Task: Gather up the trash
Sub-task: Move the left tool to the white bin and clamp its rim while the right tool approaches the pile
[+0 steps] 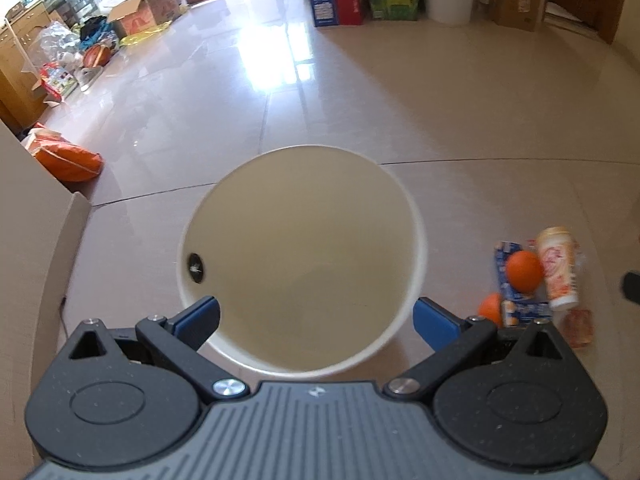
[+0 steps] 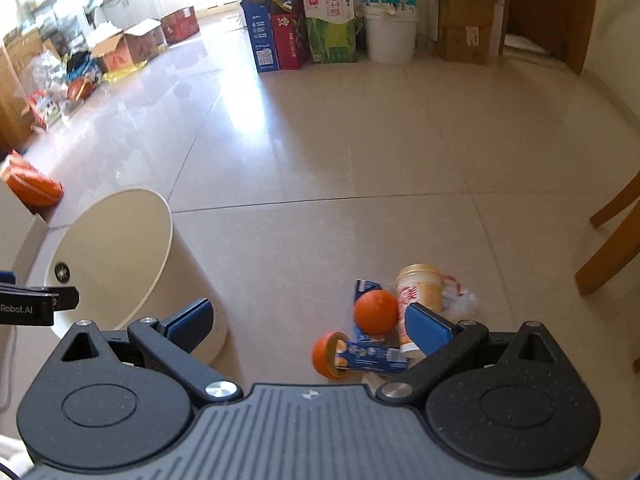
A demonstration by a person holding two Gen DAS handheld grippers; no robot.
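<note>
A cream round bin [image 1: 300,200] stands on the tiled floor, and only its bare inner wall shows. My left gripper [image 1: 316,314] hovers open over its near rim, one blue pad on each side. To the bin's right lies a trash pile: a whole orange [image 2: 376,311], a tipped paper cup [image 2: 420,284], a blue carton [image 2: 372,356], an orange peel half [image 2: 324,354] and a clear wrapper [image 2: 460,300]. My right gripper [image 2: 308,318] is open above the floor just left of the pile. Its right pad overlaps the cup in view. It holds nothing.
A cardboard box wall [image 1: 36,240] stands close on the left, with an orange bag [image 1: 64,156] behind it. Wooden chair legs [image 2: 612,240] are at the right. Cartons and a white bucket [image 2: 390,32] line the far wall. Glossy tile lies between.
</note>
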